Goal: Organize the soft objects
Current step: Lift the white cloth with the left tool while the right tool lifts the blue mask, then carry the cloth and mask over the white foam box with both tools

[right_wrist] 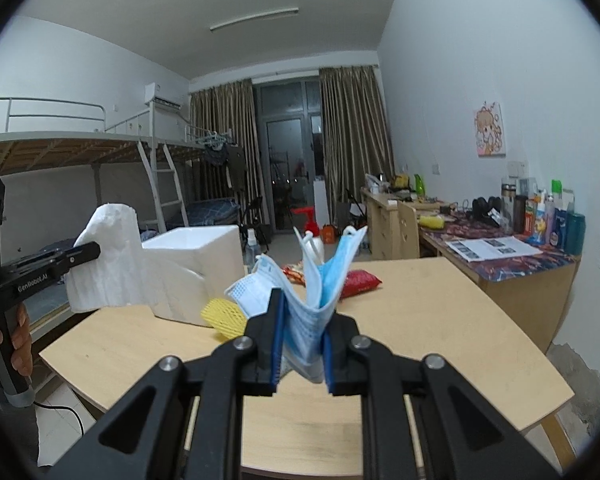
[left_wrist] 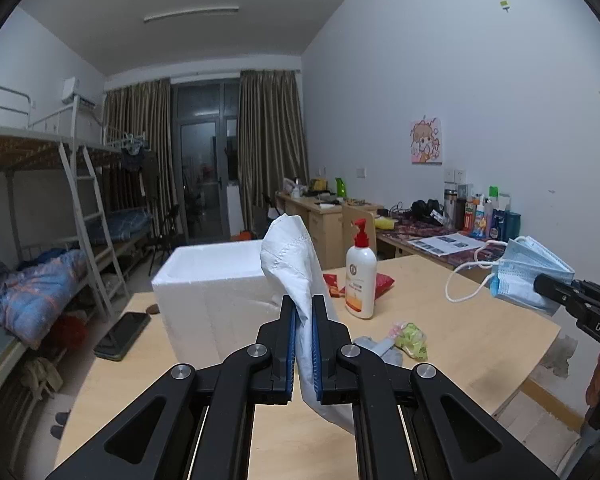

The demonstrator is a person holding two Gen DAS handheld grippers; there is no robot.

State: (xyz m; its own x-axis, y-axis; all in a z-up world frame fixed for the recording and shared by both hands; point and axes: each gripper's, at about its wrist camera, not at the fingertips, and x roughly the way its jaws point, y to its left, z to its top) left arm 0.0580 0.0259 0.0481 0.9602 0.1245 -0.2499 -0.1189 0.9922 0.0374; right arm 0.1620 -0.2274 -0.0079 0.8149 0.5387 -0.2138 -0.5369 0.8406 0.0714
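Observation:
My left gripper is shut on a white tissue, held up above the wooden table; the right wrist view shows the same gripper and tissue at the left. My right gripper is shut on a bundle of blue face masks, lifted over the table; in the left wrist view it enters from the right with the masks and their ear loops hanging. A white foam box stands open-topped on the table behind the tissue.
On the table are a white pump bottle, red snack packets, a green-yellow wrapped item, a yellow foam net and a dark phone. Bunk beds line the left; cluttered desks line the right wall.

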